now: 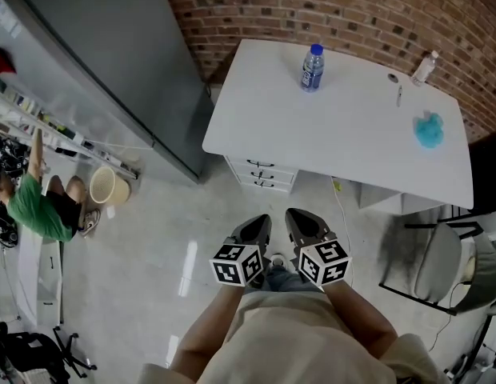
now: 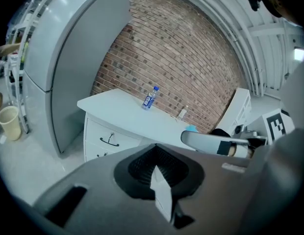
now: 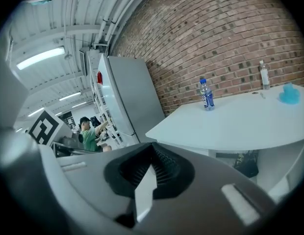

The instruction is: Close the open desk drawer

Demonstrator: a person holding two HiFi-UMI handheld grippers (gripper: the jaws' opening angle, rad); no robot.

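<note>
A white desk [image 1: 344, 134] stands against the brick wall. Its drawer unit [image 1: 261, 174] sits under the left front corner, showing three white fronts with dark handles. In the left gripper view the drawer unit [image 2: 105, 140] shows two fronts that look about level with each other; I cannot tell whether one stands out. My left gripper [image 1: 262, 221] and right gripper [image 1: 295, 216] are side by side close to my body, well short of the drawers. Both are shut with nothing between the jaws, as the left gripper [image 2: 154, 156] and right gripper [image 3: 152, 153] show close up.
On the desk stand a blue-labelled water bottle [image 1: 312, 68], a small bottle [image 1: 424, 68], a pen [image 1: 398, 94] and a blue cloth [image 1: 429, 130]. A tall grey cabinet [image 1: 112, 62] stands to the left, a chair [image 1: 440, 266] to the right. A person in green [image 1: 40, 206] crouches near a cream bucket [image 1: 104, 186].
</note>
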